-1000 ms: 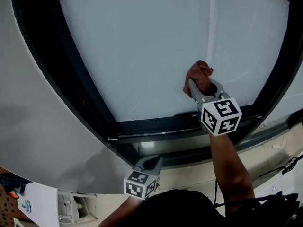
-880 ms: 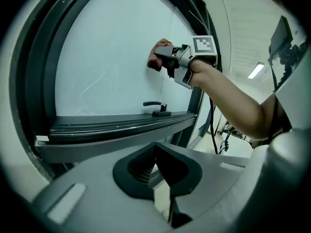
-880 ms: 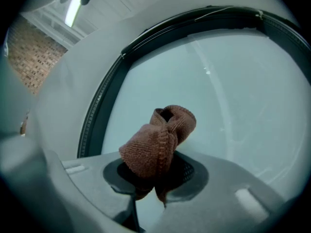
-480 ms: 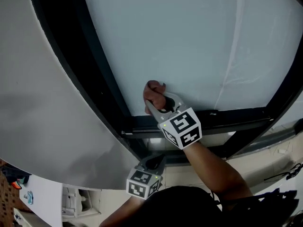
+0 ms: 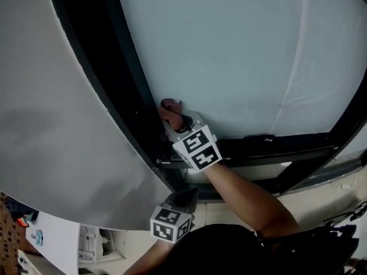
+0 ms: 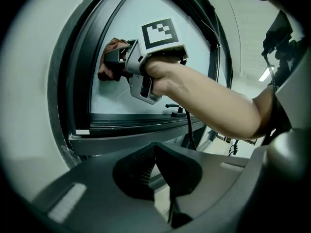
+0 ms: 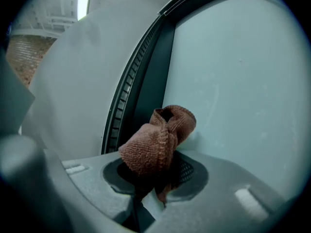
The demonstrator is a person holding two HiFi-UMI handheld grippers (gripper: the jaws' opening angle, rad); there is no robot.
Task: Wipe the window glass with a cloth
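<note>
- The right tongs pinch a reddish-brown cloth. In the right gripper view the cloth is bunched and stands up between the two dark pads, and one small end hangs down below them.
- The cloth touches the window glass at its lower left corner. It is just beside the dark frame, which runs up on the left side.
- In the right gripper view the folded top of the cloth lies against the pale glass, and the ribbed dark frame is directly to its left.
- The left gripper view shows the same from below and from the side. The right tongs point at the glass, with the cloth pressed on the pane near the curved frame.
- The marker cube of the right tongs faces the head camera, and the person's forearm goes from it down to the right.
- The left tongs are held low, under the bottom rail of the window and well apart from the cloth.
- In their own view the left tongs have the pads pressed together at the tips, with nothing between them.
- A light grey wall fills the left part of the head view, beside the frame.
- A small dark handle sits on the bottom rail, to the right of the right tongs.
</note>
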